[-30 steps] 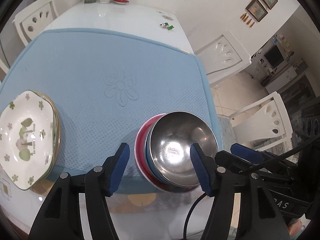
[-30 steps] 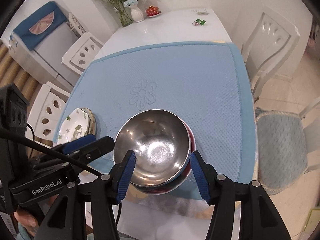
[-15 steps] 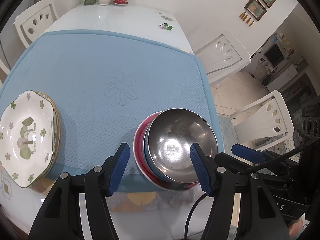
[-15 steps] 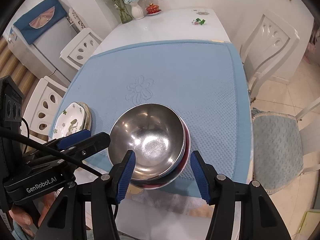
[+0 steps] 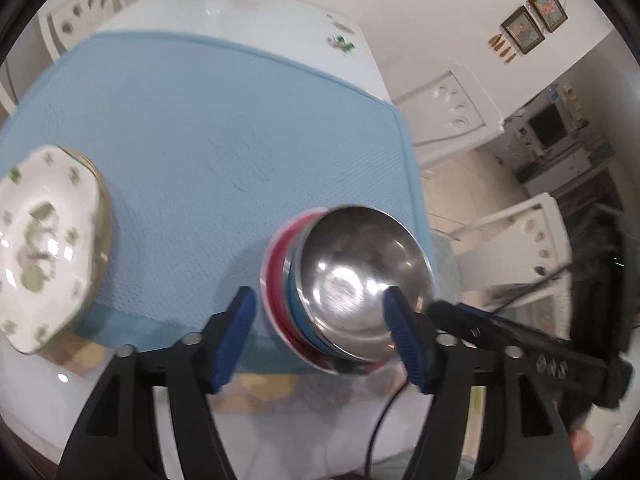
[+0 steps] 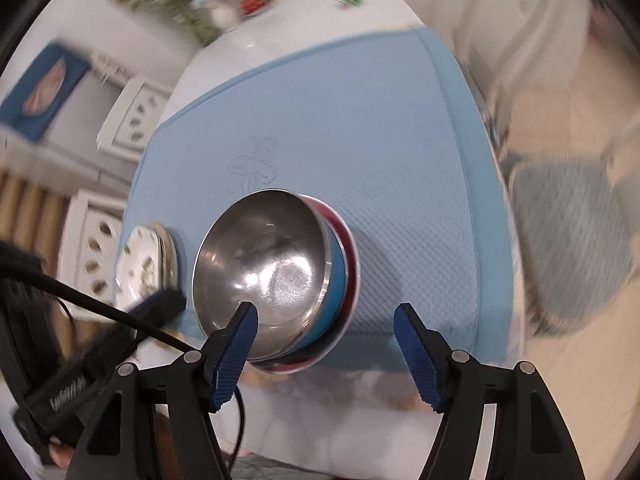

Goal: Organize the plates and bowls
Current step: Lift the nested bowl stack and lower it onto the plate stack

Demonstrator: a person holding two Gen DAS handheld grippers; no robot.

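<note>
**Bowls nested, plates stacked; both tools letting go**

From my end the sorting looks close to finished; the steel bowl (image 5: 360,280) sits on top of the nested bowl stack (image 5: 288,300), blue and red rims showing beneath it, at the near edge of the blue mat (image 5: 240,120) on the white surface (image 5: 256,8); the floral plates (image 5: 44,240) lie piled at the mat's left corner, well apart from the bowls; I see no loose dish left on the mat, so I judge that only a final tidy or pulling back remains.

The left tool (image 5: 318,336) is spread, its jaws having just been opening; the bowl stack lies partly between them, but I see no pad pressing it. The right tool (image 6: 324,340) is likewise spread and has just been opening, its left pad near the steel rim, its right pad clear of it.

The left view shows the plate pile's top face and the framed pictures (image 5: 532,20) on the wall; the right view instead shows the bowls' right flank and a cushioned chair (image 6: 568,236), with the plates only as a sliver.
</note>
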